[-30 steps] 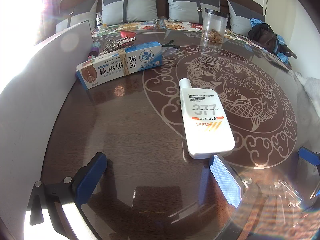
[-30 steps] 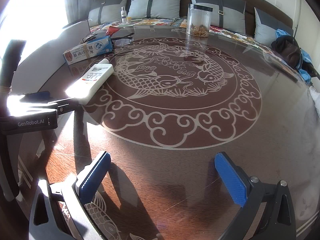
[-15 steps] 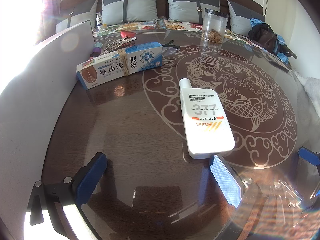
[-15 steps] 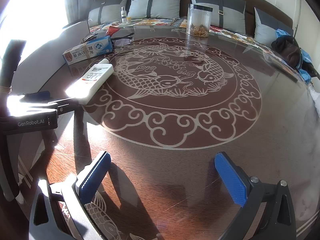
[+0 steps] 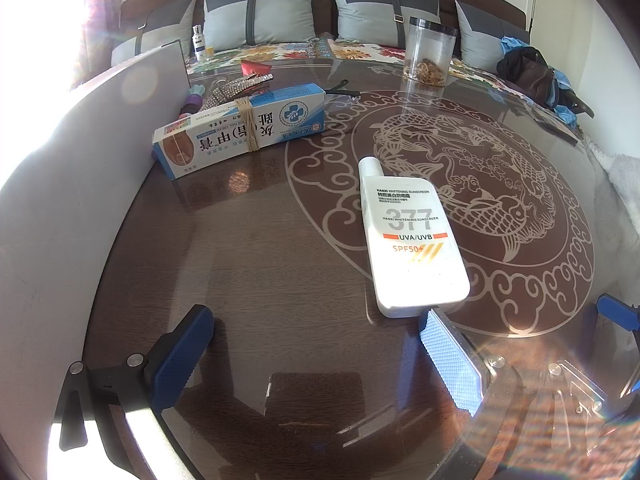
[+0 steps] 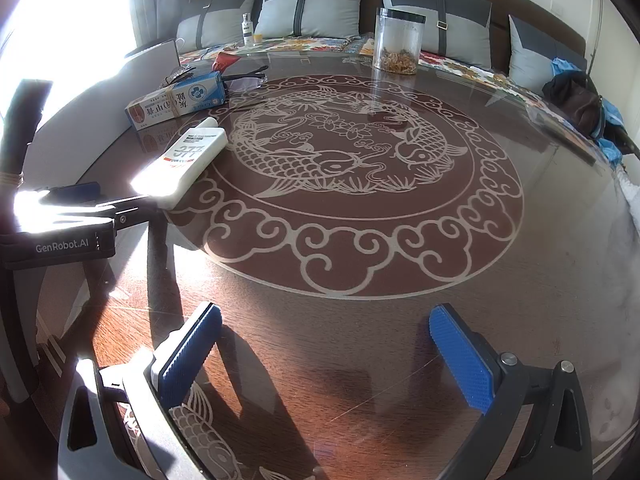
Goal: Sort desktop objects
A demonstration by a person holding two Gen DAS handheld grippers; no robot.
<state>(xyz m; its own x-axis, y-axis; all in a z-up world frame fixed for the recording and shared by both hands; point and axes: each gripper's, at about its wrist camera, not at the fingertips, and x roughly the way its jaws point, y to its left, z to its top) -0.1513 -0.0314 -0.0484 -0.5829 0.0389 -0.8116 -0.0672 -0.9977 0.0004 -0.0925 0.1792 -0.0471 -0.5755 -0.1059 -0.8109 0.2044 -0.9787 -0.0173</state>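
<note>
I held my left tongs [image 5: 316, 356] spread and empty, the sunscreen bottle [image 5: 412, 240] lying flat on the worktop [image 5: 260, 260] just ahead of their right pad, judged light, rigid, slick, best gripped across its narrow sides.

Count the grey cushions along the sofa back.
4 in the right wrist view: far-left grey cushion, centre-left grey cushion, centre-right grey cushion, far-right grey cushion beside the dark bag. More may lie outside the frame.
</note>
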